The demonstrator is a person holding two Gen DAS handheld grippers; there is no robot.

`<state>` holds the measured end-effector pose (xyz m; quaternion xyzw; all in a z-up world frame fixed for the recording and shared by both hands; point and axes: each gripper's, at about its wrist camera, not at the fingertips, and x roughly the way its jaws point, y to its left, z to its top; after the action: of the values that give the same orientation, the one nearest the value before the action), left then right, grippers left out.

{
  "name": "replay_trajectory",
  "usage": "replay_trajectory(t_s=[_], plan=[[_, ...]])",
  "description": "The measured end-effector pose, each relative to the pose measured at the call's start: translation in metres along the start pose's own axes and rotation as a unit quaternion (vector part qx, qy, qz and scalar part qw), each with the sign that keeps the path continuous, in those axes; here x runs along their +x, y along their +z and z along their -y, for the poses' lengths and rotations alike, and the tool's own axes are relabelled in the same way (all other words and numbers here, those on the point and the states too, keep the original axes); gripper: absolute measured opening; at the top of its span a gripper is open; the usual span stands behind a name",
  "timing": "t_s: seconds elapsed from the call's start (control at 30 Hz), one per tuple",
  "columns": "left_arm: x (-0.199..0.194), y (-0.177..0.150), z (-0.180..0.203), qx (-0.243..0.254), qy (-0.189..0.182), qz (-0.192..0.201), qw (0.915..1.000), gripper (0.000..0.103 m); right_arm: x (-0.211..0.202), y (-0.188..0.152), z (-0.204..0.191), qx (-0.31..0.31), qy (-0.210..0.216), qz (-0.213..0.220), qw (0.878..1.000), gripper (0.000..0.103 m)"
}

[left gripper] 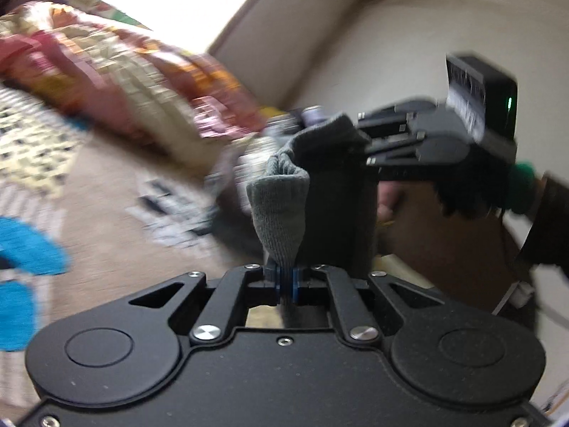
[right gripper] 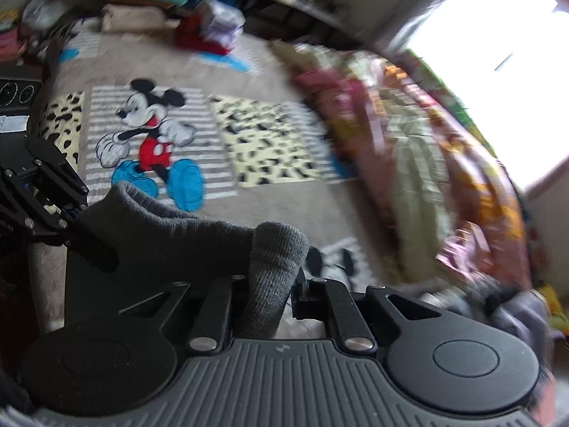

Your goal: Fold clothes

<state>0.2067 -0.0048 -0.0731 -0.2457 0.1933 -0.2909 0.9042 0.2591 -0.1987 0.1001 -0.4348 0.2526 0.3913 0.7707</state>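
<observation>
1. Starting at the fingers: our left gripper (left gripper: 286, 284) is clamping down tight on one end of the grey sock (left gripper: 284, 210), low centre of the left wrist view. The blue pads are nearly meeting with just the knit between them.
2. Our right gripper (right gripper: 274, 295) is pinching the other end. In the right wrist view, the fabric is bunching up thick between the closed fingers at lower centre.
3. So we're holding the sock in the air between both grippers. Its long axis is running straight from one set of fingers to the other, slightly slack, above the cartoon mouse blanket (right gripper: 153, 135).
4. In the left view the right gripper is sitting at the middle right with the sock stretching up to it. In the right view the left one is coming in from the left edge.
5. Neither hand is really nearer; each is owning an end. We're guessing the fold means bringing those two ends together.
6. Further out, everything's blurry: a patchwork quilt (right gripper: 409, 142) at right and some piles of laundry (right gripper: 213, 25) along the top.
</observation>
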Motion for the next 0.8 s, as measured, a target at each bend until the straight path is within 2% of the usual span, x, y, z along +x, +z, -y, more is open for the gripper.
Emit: replay_trajectory(t_s=[0.2,0.33,0.53,0.8], plan=[[-0.023,-0.004,-0.092,-0.056,0.070,0.009,0.9959,0.003,0.116,0.091,-0.036,-0.092,0.049,-0.037,0.994,0.012],[-0.052,0.006,-0.143,-0.103,0.121,0.016,0.9872,0.003,0.174,0.146,-0.065,-0.141,0.062,-0.044,0.987,0.012],[-0.100,0.011,-0.194,-0.164,0.207,0.031,0.9641,0.003,0.244,0.216,-0.103,-0.208,0.092,-0.028,0.973,0.012],[-0.159,0.008,-0.226,-0.221,0.291,0.060,0.9291,0.003,0.302,0.281,-0.155,-0.234,0.133,0.012,0.963,0.012]])
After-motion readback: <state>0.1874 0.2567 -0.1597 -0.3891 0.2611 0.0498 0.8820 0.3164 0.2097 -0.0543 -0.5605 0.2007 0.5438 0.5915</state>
